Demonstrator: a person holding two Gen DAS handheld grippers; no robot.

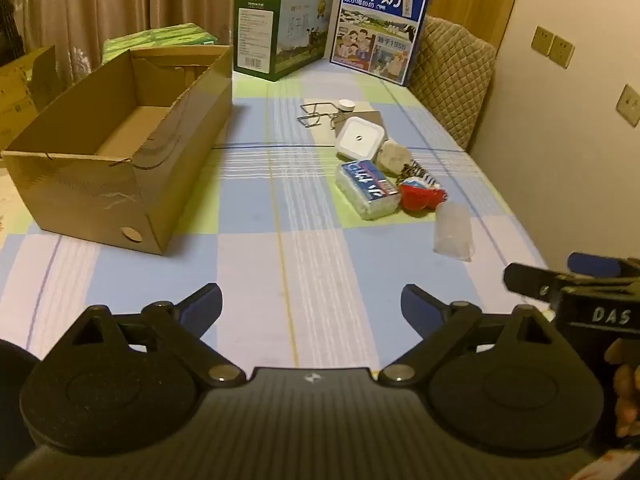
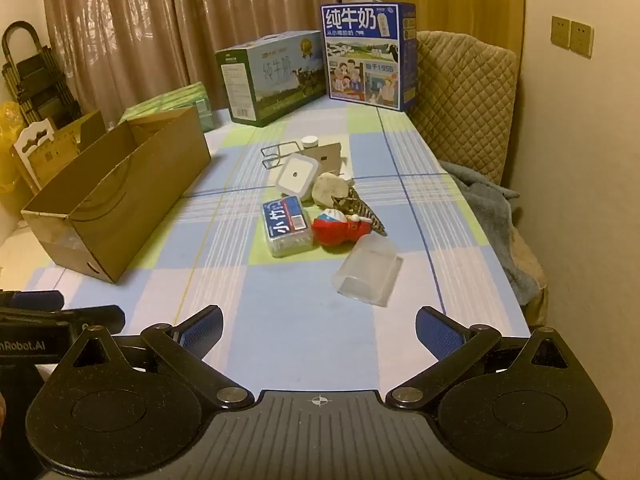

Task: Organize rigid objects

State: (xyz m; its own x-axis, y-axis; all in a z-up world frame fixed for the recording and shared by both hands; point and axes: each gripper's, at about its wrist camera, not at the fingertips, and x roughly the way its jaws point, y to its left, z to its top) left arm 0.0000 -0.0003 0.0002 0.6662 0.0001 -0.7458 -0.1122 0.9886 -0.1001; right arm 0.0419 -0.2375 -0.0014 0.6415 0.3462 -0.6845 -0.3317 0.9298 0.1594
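Grippers wide apart, small things waiting on the table

I hold both grippers low over the checked tablecloth (image 2: 288, 344), tipped down. My left gripper (image 1: 311, 306) has its blue pads spread wide with nothing between them. My right gripper (image 2: 319, 330) is spread wide too and holds nothing.

I see a little heap of things near the right side of the table. Closest to me is a clear plastic cup (image 2: 367, 275) lying on its side. Just behind it sits a red round toy (image 2: 335, 231), touching a clear box with a blue label (image 2: 286, 225). Behind those are a pale lumpy thing (image 2: 329, 192), a striped thing (image 2: 362, 207) and a white square box (image 2: 297, 176). A wire rack (image 2: 278, 153) and a small white jar (image 2: 309, 142) lie farther back.

The open cardboard box (image 2: 120, 204) stands well apart on the left. I see nothing inside it. 2 milk cartons stand at the far end, 1 green (image 2: 272, 78) and 1 blue (image 2: 370, 54).
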